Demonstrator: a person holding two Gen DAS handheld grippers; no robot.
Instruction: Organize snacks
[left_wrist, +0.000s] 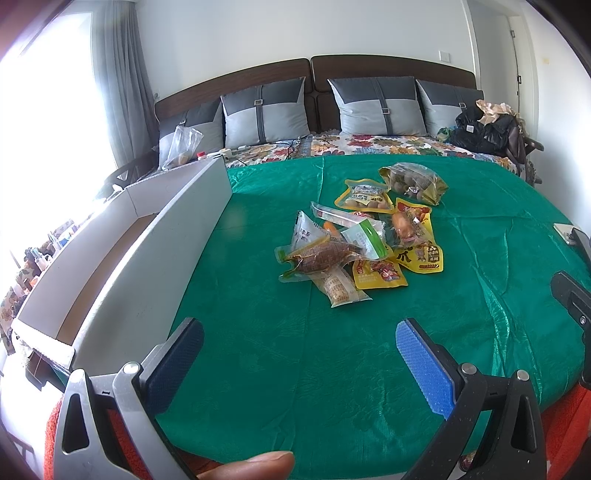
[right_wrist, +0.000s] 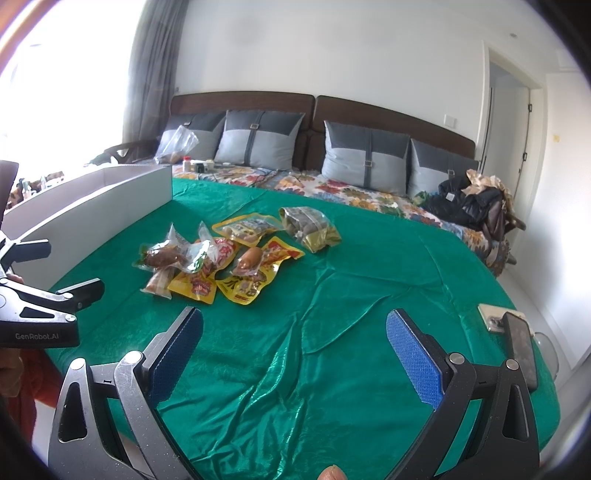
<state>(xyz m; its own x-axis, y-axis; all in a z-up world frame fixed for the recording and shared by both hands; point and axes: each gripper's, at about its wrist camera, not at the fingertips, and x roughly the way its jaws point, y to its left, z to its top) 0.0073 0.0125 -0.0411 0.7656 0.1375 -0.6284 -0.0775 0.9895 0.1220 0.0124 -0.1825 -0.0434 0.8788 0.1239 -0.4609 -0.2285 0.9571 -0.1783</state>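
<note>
A pile of snack packets lies on the green cloth on the bed; it also shows in the right wrist view. The packets are yellow, clear and gold-green. A long white box with open flaps stands along the left edge of the cloth, also seen in the right wrist view. My left gripper is open and empty, short of the pile. My right gripper is open and empty, to the right of the pile. The left gripper's body shows at the left of the right wrist view.
Four grey pillows lean on the brown headboard. A heap of dark clothes lies at the far right. A phone and a small card lie on the cloth's right edge. A plastic bag sits by the far left pillow.
</note>
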